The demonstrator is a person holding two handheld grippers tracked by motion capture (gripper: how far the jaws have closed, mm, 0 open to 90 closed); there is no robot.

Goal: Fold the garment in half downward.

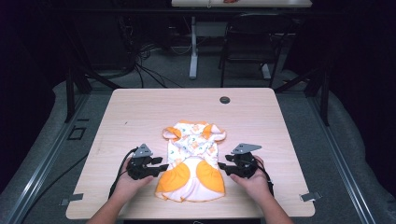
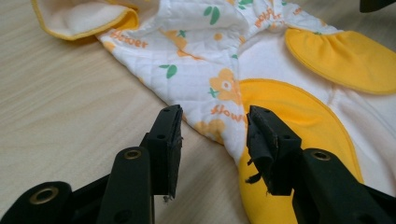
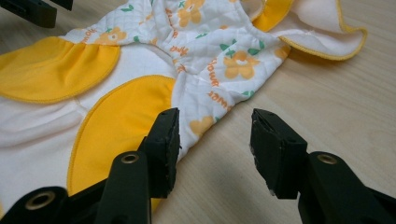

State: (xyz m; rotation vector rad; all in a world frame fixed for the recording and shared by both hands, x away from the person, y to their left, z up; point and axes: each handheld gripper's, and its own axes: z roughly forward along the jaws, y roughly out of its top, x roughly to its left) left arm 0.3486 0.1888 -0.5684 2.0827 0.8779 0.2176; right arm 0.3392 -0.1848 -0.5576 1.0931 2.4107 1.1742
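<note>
Garment [image 1: 192,161] flat at counter [image 1: 140,112] centre. Left tongs [image 1: 161,169] at its 9 o'clock, right tongs [image 1: 223,167] at 3 o'clock; both spread, straddling garment edges, pinching nothing.

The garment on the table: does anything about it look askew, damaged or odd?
The garment is not spread flat: its far end is bunched and twisted, with yellow-edged flaps curling up. No tear or stain shows. Both tongs, left and right, are open at its sides.
</note>
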